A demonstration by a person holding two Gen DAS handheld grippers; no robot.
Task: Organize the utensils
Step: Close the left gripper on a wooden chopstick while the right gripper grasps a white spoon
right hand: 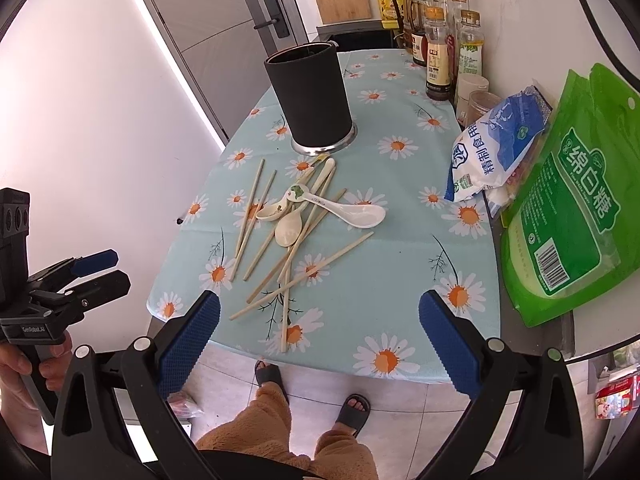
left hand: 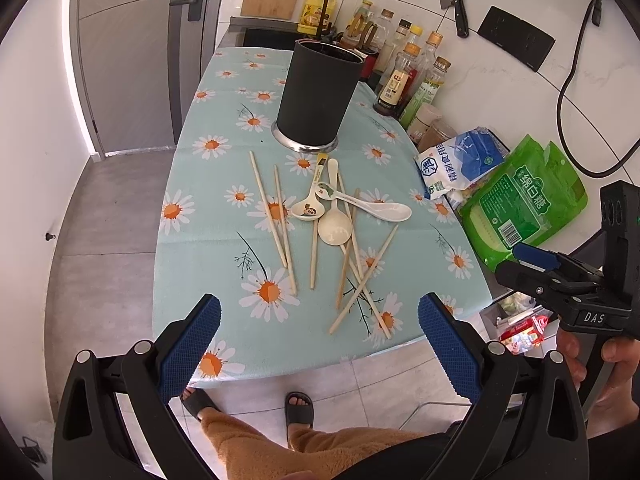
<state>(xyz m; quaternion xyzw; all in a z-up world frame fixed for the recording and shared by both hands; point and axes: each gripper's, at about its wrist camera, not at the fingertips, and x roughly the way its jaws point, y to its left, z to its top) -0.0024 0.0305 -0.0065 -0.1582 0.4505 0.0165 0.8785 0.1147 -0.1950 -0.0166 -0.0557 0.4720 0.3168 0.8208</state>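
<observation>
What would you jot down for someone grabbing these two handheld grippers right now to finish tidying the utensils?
Left gripper: open, empty, held off the near table edge.
Right gripper: open, empty, also at the near edge.
Black utensil holder stands upright at the far side of the daisy tablecloth.
Chopsticks and three spoons lie scattered in a loose pile in front of the holder.
Done: nothing visibly sorted.
Left: likely move every chopstick and spoon into the holder.
</observation>
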